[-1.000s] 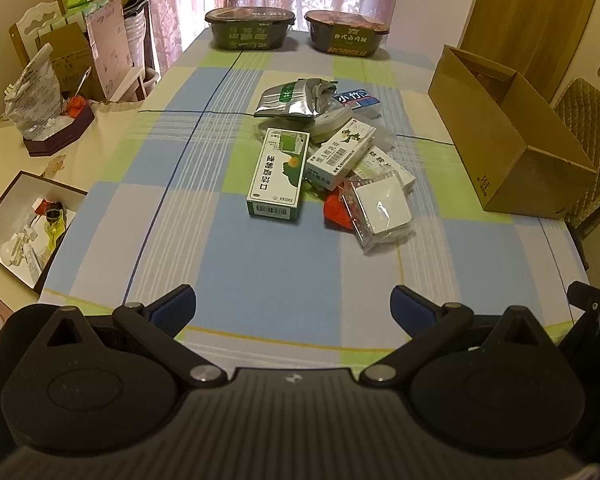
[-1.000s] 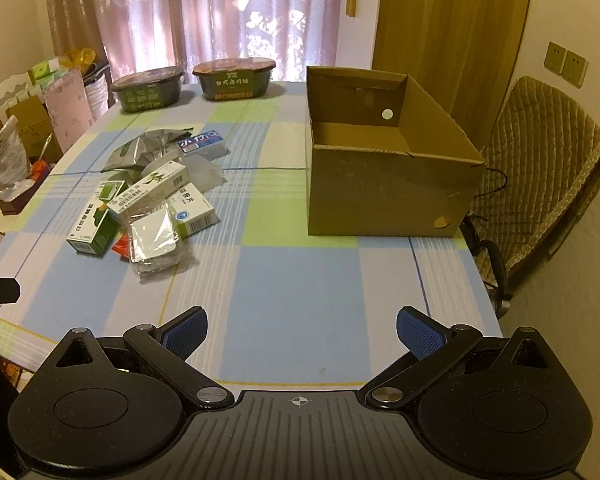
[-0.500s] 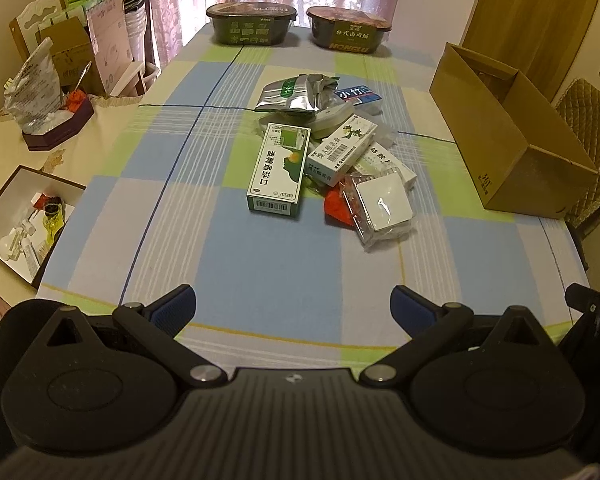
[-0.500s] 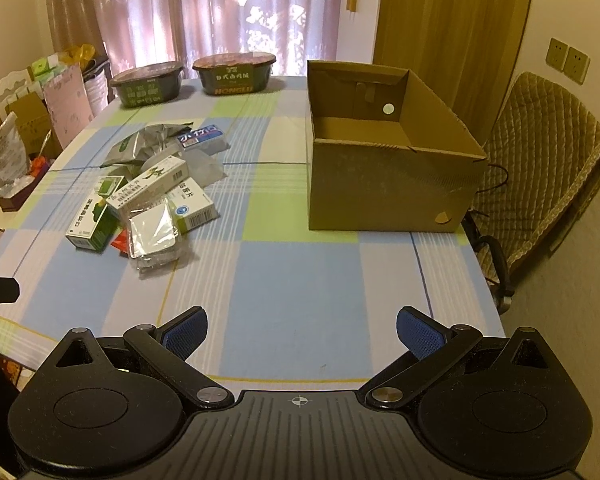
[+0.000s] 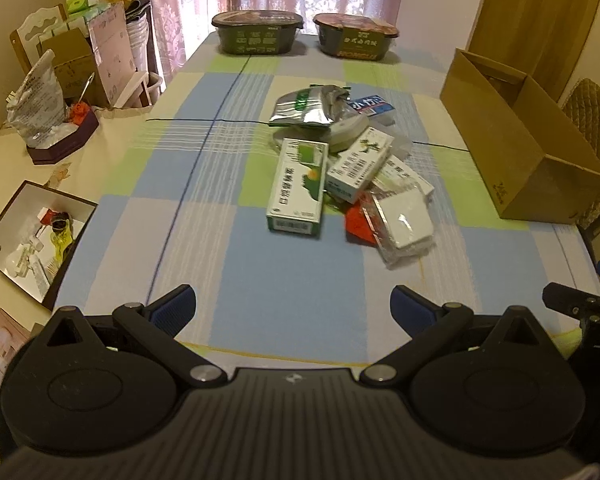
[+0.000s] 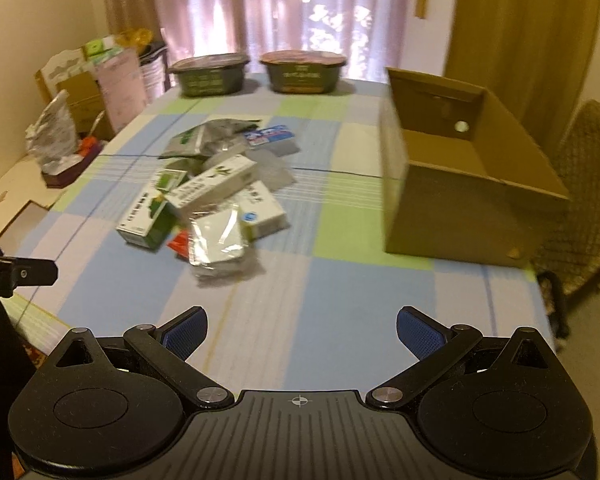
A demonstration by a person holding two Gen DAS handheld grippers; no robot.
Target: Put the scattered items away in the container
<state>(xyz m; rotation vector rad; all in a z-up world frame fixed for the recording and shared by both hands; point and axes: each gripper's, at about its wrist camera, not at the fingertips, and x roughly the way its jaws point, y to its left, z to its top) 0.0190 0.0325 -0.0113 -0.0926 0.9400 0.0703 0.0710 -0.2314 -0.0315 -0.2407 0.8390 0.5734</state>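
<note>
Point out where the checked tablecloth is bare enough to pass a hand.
Free: the near strip between the open left gripper and the heap of medicine boxes, and the lane between heap and brown cardboard box. Crowded: the heap, centre table.

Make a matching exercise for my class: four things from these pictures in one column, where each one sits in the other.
Things:
1. cardboard box
2. two dark bowls
3. green-and-white carton
4. left gripper

Places:
A. far end of table
B. near edge, open and empty
C. table's right side
D. left of the pile

Pairs: 1-C, 2-A, 3-D, 4-B
</note>
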